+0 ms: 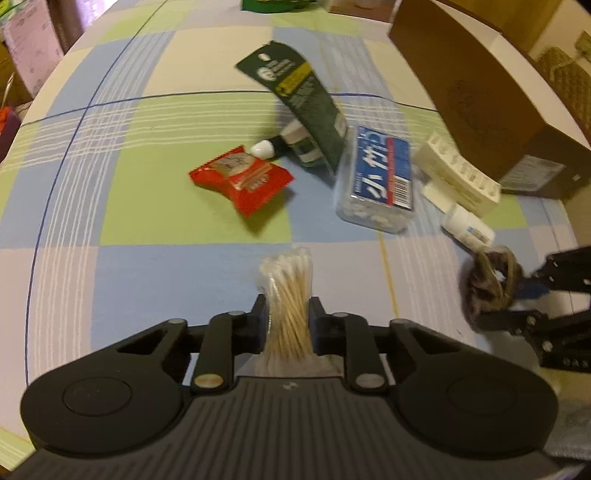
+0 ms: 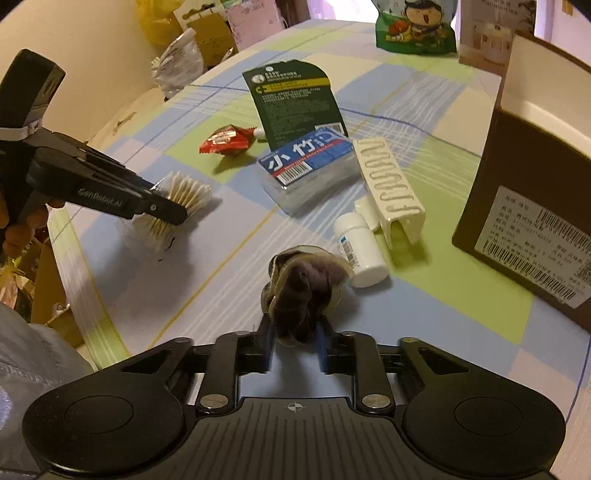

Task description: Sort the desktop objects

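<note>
Checked cloth in blue, green and cream covers the desk, with the objects scattered across it. At far left, your left tool is clamped on a clear packet of cotton swabs — the right wrist view shows the packet held just above the cloth, its wooden stems fanned out beside the black finger. Next comes a red snack sachet, lying flat and apart from the rest. Just right of it, a dark green card package leans tilted over a small tube with a white cap. A clear plastic box with a blue label sits against the lower edge of that card. Beside the box lies a cream plastic holder, ribbed along its top, and a white pill bottle on its side touches the holder's near end. In front of the bottle, your right tool is closed on a dark purple fabric scrunchie, which nearly touches the bottle. At far right stands a brown cardboard box bearing a printed shipping label. Beyond everything — at the desk's far edge — a green cartoon snack bag stands upright.
</note>
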The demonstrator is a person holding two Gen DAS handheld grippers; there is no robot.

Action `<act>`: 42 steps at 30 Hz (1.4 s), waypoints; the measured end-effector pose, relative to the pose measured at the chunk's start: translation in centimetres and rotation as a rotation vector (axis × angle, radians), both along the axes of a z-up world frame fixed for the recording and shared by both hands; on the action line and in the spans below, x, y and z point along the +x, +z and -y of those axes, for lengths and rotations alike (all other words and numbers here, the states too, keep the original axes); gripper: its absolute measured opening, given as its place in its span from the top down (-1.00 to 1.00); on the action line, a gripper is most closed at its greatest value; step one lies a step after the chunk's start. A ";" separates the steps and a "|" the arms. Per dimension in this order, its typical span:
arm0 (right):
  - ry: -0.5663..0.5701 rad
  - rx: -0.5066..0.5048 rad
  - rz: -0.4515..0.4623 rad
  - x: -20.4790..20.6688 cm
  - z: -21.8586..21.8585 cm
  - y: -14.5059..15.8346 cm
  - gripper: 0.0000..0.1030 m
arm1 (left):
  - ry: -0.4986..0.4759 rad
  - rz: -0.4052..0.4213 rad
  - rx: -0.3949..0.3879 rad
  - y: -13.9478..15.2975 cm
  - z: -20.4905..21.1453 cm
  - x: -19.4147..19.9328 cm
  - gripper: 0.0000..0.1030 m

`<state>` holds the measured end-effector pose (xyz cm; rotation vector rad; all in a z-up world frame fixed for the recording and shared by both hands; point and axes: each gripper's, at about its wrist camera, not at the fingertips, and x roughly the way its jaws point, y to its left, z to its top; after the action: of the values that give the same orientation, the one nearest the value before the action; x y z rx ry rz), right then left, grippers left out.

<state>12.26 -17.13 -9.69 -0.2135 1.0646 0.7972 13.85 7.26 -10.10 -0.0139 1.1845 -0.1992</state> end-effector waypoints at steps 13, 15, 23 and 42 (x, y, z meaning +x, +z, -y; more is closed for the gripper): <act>-0.143 0.128 -0.054 0.4 4.4 3.9 0.62 | -0.067 0.080 0.019 4.2 2.1 -1.0 0.69; -0.172 0.133 -0.054 0.4 5.4 4.4 0.62 | -0.083 0.094 0.018 4.7 2.8 -0.8 0.69; -0.284 0.153 -0.053 0.3 9.1 6.0 0.62 | -0.170 0.155 0.014 6.9 6.4 0.4 0.69; -0.385 0.199 0.029 2.1 17.4 12.7 0.62 | -0.413 0.288 0.003 11.0 16.4 3.6 0.69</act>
<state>14.40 -34.53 2.98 0.1462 0.9532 0.5436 17.47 -9.12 0.92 0.2562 0.8894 -0.5454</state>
